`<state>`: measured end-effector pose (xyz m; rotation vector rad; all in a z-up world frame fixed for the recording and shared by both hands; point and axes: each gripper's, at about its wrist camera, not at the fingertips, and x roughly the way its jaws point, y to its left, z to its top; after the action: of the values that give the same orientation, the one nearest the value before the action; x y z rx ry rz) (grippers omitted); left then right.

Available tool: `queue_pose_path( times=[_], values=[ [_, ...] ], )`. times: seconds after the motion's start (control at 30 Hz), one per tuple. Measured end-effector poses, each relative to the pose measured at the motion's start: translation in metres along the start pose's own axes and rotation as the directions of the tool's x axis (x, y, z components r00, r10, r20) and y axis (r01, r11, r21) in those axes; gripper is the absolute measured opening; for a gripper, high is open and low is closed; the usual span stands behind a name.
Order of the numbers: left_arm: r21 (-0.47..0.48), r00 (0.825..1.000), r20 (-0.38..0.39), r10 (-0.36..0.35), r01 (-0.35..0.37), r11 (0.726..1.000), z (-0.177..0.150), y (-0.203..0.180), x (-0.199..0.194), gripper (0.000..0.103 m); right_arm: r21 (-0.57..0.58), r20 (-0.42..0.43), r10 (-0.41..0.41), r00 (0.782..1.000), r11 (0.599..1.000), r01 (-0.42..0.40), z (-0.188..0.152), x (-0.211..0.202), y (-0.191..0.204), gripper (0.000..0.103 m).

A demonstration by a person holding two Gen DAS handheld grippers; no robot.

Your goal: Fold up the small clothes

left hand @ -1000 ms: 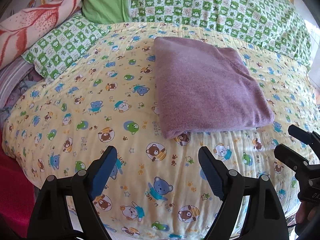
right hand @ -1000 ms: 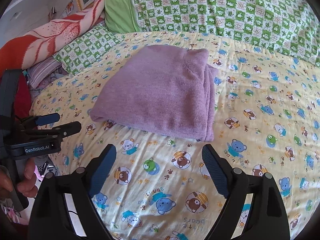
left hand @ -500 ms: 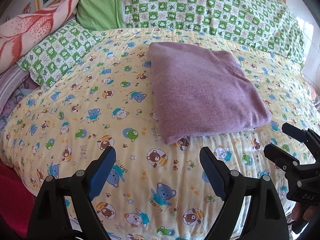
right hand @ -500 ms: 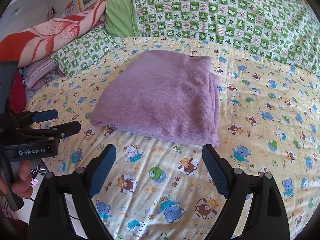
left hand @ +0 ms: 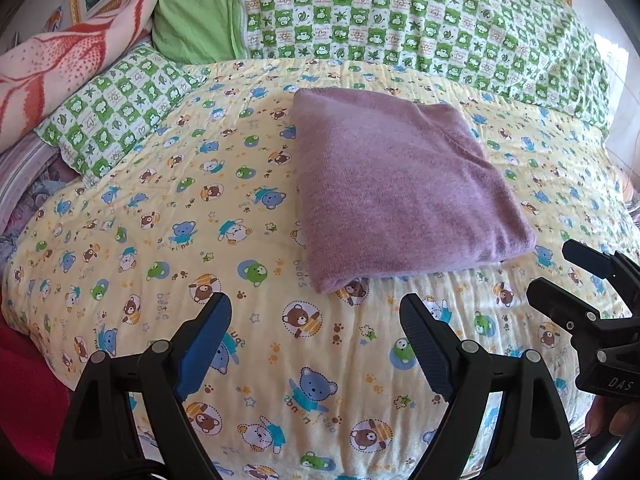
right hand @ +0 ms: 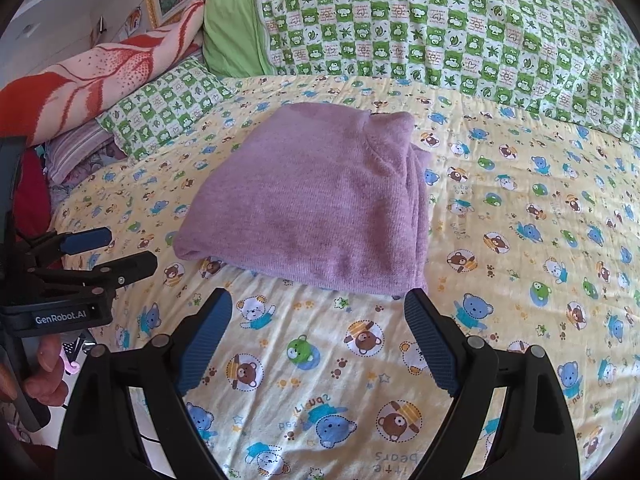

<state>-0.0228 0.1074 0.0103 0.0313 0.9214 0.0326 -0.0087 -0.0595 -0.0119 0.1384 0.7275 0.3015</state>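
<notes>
A purple knit garment [left hand: 396, 188] lies folded into a rough rectangle on the yellow bear-print quilt [left hand: 160, 240]; it also shows in the right wrist view [right hand: 320, 208]. My left gripper [left hand: 316, 320] is open and empty, hovering over the quilt just short of the garment's near left corner. My right gripper [right hand: 320, 316] is open and empty, just short of the garment's near edge. Each gripper appears at the side of the other's view: the right gripper [left hand: 568, 276] and the left gripper [right hand: 116, 252].
Green checked pillows [left hand: 420, 20] line the head of the bed, with a smaller one [left hand: 116, 108] at the left. A red and pink blanket [left hand: 60, 64] is heaped at the far left. The bed's near edge drops off below the grippers.
Both grippers have drawn back slightly and tilted, so the garment sits a little lower in both views. The garment itself has not moved. Both jaws stay open.
</notes>
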Motion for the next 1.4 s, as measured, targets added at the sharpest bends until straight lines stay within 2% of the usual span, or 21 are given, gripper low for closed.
queue_pose_path(
  times=[0.43, 1.4],
  values=[
    [0.007, 1.0, -0.014, -0.013, 0.013, 1.0, 0.002, -0.003, 0.001, 0.088, 0.018, 0.01, 0.003, 1.0, 1.0, -0.003, 0.009, -0.003, -0.01, 0.089],
    [0.008, 1.0, -0.021, -0.007, 0.007, 1.0, 0.012, -0.003, 0.007, 0.088, 0.005, 0.013, 0.018, 1.0, 1.0, -0.018, 0.018, 0.002, -0.006, 0.09]
  ],
)
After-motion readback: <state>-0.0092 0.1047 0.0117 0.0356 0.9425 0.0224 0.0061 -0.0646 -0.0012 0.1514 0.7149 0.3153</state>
